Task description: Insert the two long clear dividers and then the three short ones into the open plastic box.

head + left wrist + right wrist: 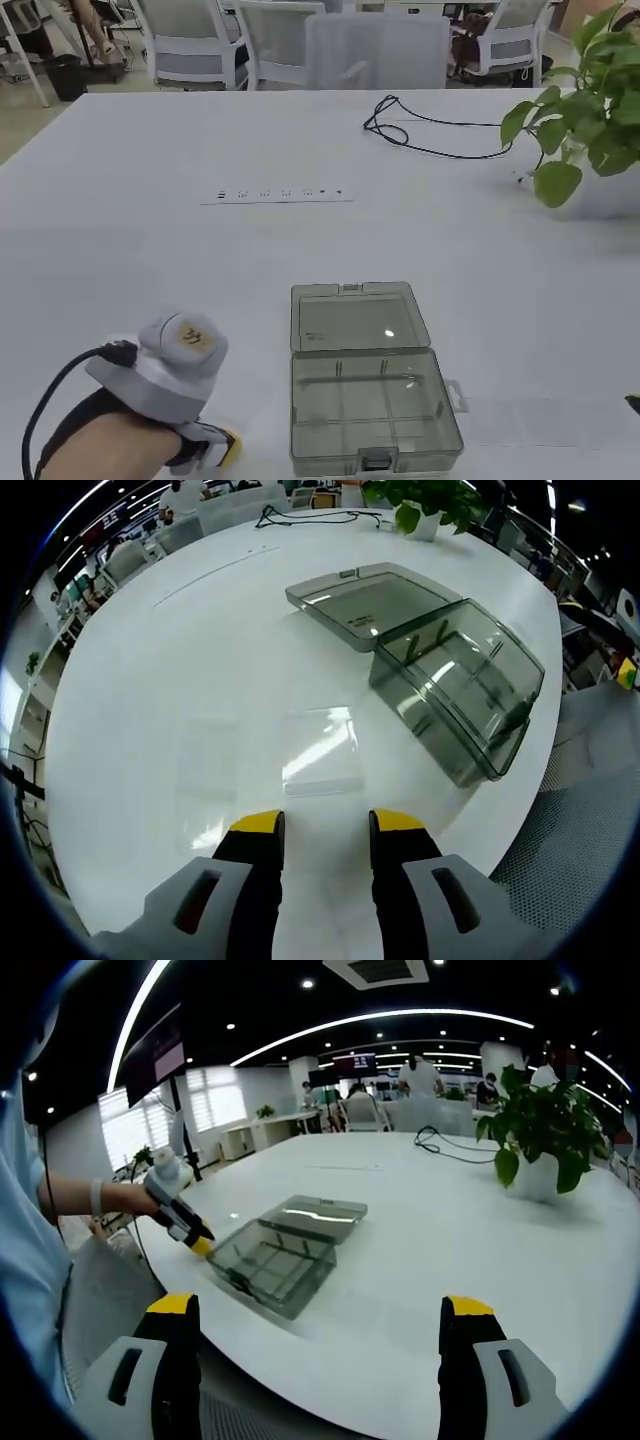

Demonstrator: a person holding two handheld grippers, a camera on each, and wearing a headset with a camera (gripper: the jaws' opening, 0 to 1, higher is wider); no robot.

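White tabletop [200,260] in an open office carries one plastic box [366,405], with one potted plant [585,110], one black cable [420,135] and one power strip [278,194] well beyond the box. Smoky and see-through, the box has its lid [355,318] lying flat open behind its base. Two clear dividers [320,750] lie flat near the box, just ahead of the left gripper [327,825], whose jaws stand a narrow gap apart, empty. Faint clear pieces [530,420] right of the box cannot be counted. Well apart from the box, the right gripper [318,1310] has its jaws wide, holding nothing.
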